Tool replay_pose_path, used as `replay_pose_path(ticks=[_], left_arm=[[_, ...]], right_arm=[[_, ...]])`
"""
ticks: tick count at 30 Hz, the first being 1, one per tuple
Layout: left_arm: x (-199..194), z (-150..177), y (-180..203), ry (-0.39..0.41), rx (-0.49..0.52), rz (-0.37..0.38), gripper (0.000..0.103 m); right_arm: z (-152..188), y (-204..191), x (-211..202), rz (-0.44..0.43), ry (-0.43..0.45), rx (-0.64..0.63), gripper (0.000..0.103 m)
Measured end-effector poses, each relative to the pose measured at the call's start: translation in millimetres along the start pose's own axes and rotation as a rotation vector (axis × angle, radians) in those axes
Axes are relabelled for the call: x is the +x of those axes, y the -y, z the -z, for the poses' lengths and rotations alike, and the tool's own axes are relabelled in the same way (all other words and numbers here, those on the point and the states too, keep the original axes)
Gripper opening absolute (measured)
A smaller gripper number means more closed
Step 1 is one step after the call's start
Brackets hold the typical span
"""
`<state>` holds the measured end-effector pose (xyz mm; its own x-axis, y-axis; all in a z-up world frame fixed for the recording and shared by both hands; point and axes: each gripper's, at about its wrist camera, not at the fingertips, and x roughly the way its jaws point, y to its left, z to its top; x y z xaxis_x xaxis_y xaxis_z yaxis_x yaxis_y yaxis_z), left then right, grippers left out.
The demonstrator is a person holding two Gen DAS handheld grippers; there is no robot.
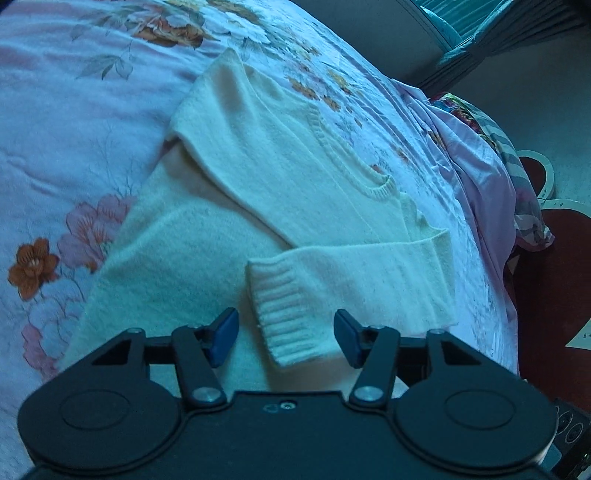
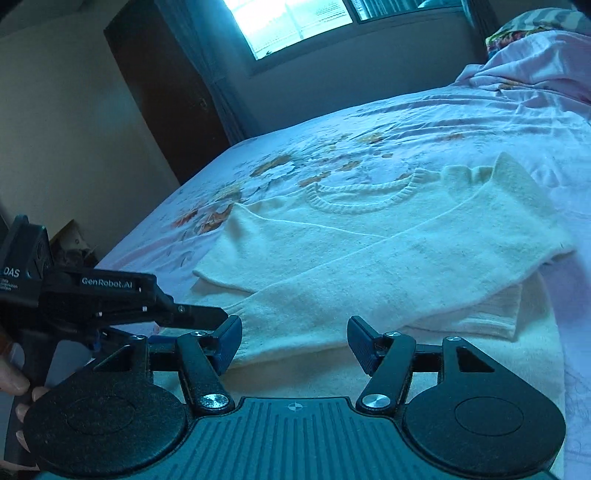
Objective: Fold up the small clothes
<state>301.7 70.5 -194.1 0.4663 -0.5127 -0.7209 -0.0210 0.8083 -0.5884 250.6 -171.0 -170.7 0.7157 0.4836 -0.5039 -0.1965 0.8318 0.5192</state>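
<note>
A cream knit sweater [image 1: 258,177] lies flat on a floral bedspread [image 1: 74,129], neckline [image 1: 354,170] towards the bed's far side. One sleeve is folded across the body, and its ribbed cuff [image 1: 284,314] lies just beyond and between my left gripper's blue pads. My left gripper [image 1: 287,338] is open, with neither pad pressing the cuff. In the right wrist view the sweater [image 2: 369,251] fills the middle, with another ribbed cuff [image 2: 491,310] showing under the folded sleeve. My right gripper [image 2: 295,343] is open over the sweater's near edge, holding nothing. The left tool's black housing [image 2: 110,291] reaches in from the left.
A bunched pink sheet and a patterned pillow [image 1: 491,155] lie at the bed's end. A red floor mat [image 1: 554,295] lies beside the bed. A bright window [image 2: 295,26] and a dark door [image 2: 166,92] stand behind the bed. A person's fingers [image 2: 18,387] grip the left tool.
</note>
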Motion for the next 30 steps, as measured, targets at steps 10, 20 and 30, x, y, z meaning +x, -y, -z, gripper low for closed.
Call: replay_pose_path(ticks=[10, 20, 30], left_arm=[[-1, 0, 14, 0.180, 0.027, -0.004, 0.003], [-23, -24, -20, 0.185, -0.015, -0.036, 0.008], [8, 11, -17, 0.079, -0.079, 0.060, 0.024]], right_arm=[[2, 5, -20, 0.035, 0.037, 0.034, 0.063], [-4, 8, -15, 0.060, 0.052, 0.038, 0.063], [2, 12, -20, 0.077, 0.046, 0.034, 0.063]])
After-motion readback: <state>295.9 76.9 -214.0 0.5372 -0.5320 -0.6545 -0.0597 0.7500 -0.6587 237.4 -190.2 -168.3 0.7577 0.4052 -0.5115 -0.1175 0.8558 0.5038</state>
